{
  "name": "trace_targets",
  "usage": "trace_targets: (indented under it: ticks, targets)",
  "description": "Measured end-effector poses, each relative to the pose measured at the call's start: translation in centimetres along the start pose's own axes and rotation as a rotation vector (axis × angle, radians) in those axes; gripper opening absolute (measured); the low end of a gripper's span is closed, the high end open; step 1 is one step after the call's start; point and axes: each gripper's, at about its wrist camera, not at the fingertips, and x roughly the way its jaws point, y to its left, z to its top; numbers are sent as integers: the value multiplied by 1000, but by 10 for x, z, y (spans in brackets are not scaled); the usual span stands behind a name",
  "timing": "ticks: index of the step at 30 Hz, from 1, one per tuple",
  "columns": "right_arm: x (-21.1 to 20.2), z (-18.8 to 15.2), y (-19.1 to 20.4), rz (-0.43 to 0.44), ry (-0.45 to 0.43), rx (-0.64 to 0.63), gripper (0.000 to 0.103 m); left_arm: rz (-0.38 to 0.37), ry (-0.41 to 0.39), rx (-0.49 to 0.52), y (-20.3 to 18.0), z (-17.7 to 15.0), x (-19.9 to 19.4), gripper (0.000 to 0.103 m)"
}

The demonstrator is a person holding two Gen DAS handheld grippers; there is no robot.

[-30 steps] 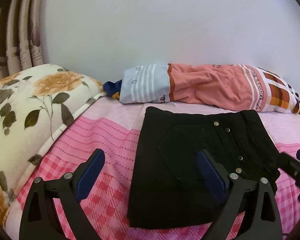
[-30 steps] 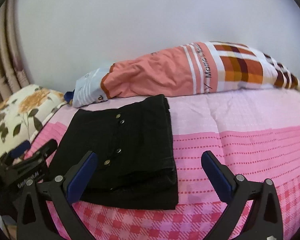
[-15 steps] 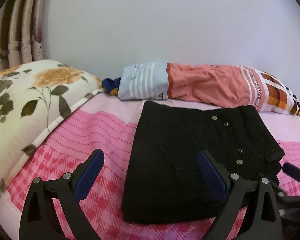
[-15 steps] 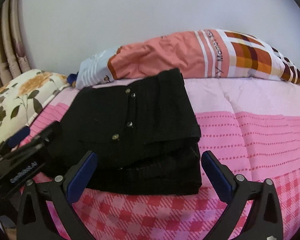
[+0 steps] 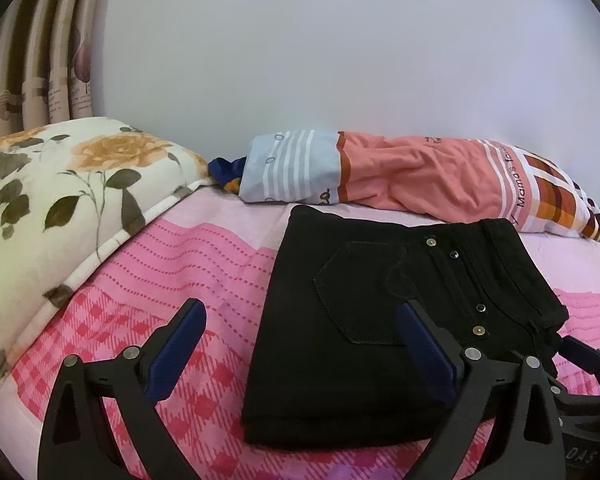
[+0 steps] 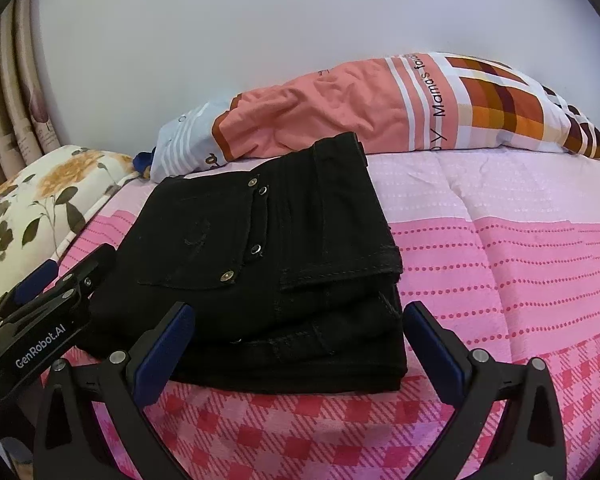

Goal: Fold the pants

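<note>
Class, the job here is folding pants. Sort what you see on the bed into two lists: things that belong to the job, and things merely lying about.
Belonging to the job:
- folded black denim pants
- left hand-held gripper, open
- right hand-held gripper, open

Merely lying about:
- long salmon-and-checked printed pillow
- cream floral quilted pillow
- pink checked bedspread
- striped curtain
</note>
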Motion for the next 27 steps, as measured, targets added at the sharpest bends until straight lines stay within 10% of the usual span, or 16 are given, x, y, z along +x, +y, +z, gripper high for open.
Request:
trace_targets:
  ticks: [17,27]
  targets:
    - [-1,1,-2,21,-2,13,103,-22,15,44,-6,2,-1,99]
    - [-12,12,-6,50,29,38,103,-4,-134,99,-10,36,-56,103]
